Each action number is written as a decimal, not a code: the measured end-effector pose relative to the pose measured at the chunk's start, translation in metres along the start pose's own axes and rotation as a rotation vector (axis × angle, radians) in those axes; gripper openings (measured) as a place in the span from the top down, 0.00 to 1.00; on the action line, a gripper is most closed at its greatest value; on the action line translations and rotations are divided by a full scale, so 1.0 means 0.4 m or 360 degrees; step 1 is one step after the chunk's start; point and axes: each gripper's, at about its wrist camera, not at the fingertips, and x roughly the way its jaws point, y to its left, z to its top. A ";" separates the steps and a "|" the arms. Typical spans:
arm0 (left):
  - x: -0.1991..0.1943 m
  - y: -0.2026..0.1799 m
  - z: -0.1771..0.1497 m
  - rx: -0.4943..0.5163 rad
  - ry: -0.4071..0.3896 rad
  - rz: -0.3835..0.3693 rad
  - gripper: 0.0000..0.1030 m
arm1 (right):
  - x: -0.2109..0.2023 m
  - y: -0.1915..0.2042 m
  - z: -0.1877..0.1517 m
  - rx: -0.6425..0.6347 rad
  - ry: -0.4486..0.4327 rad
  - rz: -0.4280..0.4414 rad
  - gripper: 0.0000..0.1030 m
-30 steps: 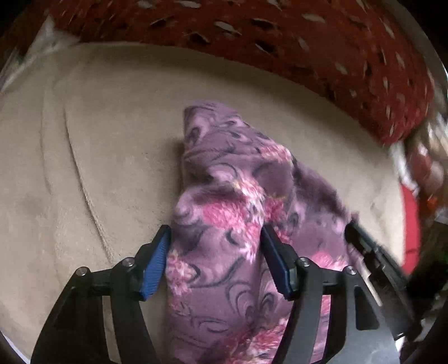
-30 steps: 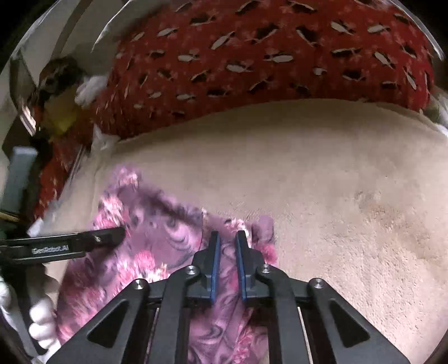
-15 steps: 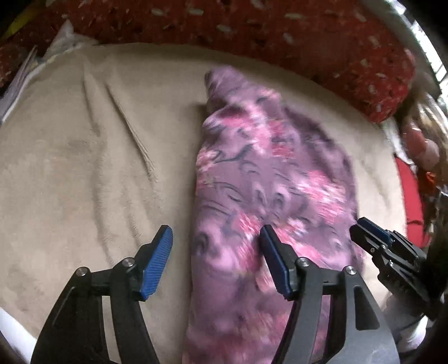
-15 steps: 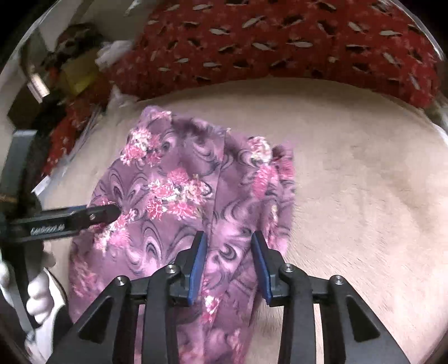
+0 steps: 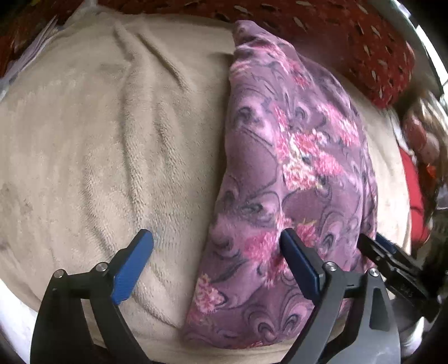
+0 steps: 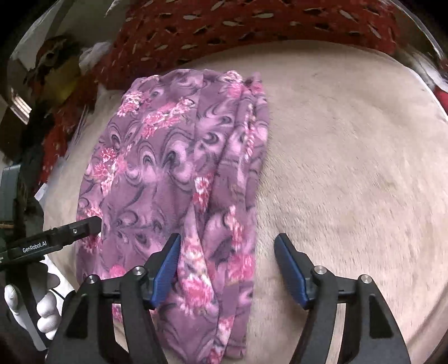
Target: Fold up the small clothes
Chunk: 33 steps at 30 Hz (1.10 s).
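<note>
A purple garment with pink flowers lies folded in a long strip on the beige fleece blanket. My left gripper hangs over its near left edge. Its jaws are opening wide, one pad over bare blanket, the other over the cloth, neither pressing. In the right wrist view the garment runs away from me. My right gripper straddles its near right edge with jaws opening and the pads clear of the cloth. One finger of the left gripper touches the garment's left side, held by a white-gloved hand.
A red patterned cover bounds the blanket at the back. Piled clutter sits at the far left in the right wrist view, and a red item lies beyond the blanket's right edge. Bare blanket stretches right of the garment.
Both grippers drew back toward the near edge, laying the garment out long and flat. The right jaws went from shut on the cloth to open; the left jaws widened.
</note>
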 end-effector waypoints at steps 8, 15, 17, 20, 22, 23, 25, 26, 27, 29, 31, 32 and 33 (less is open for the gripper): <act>0.006 -0.026 -0.048 0.0072 -0.0051 0.0030 0.03 | -0.015 -0.010 -0.072 0.0075 -0.0013 -0.0022 0.16; 0.017 -0.034 -0.043 0.0084 -0.0049 -0.0002 0.01 | 0.008 0.031 -0.065 0.0080 -0.0022 -0.0154 0.04; 0.016 -0.036 -0.042 0.0095 -0.0047 -0.0001 0.00 | 0.015 0.043 -0.063 0.0061 0.0001 -0.0188 0.03; 0.018 -0.042 -0.032 0.0112 -0.0037 0.0012 0.00 | 0.013 0.052 -0.064 0.0015 0.0087 -0.0224 0.03; 0.008 -0.049 -0.037 0.0117 -0.0052 0.0040 0.01 | 0.016 0.060 -0.053 -0.0003 0.0161 -0.0275 0.04; -0.002 -0.052 -0.043 0.0125 -0.0062 0.0053 0.01 | 0.007 0.062 -0.057 -0.0008 0.0178 -0.0306 0.05; -0.027 -0.057 -0.059 0.0151 -0.0087 0.0059 0.01 | -0.018 0.059 -0.061 -0.0026 0.0184 -0.0381 0.05; -0.041 -0.058 -0.069 0.0167 -0.0107 0.0064 0.01 | -0.040 0.061 -0.063 -0.0053 0.0163 -0.0419 0.05; -0.055 -0.059 -0.078 0.0182 -0.0130 0.0072 0.01 | -0.066 0.065 -0.063 -0.0086 0.0137 -0.0459 0.05; -0.093 -0.060 -0.099 0.0218 -0.0189 0.0095 0.01 | -0.128 0.082 -0.064 -0.0187 0.0062 -0.0522 0.05; -0.132 -0.062 -0.121 0.0253 -0.0259 0.0138 0.01 | -0.188 0.106 -0.065 -0.0301 -0.0026 -0.0572 0.05; -0.145 -0.062 -0.128 0.0262 -0.0283 0.0150 0.01 | -0.223 0.123 -0.070 -0.0380 -0.0087 -0.0613 0.03; -0.160 -0.061 -0.137 0.0267 -0.0312 0.0163 0.01 | -0.262 0.144 -0.078 -0.0481 -0.0166 -0.0677 0.03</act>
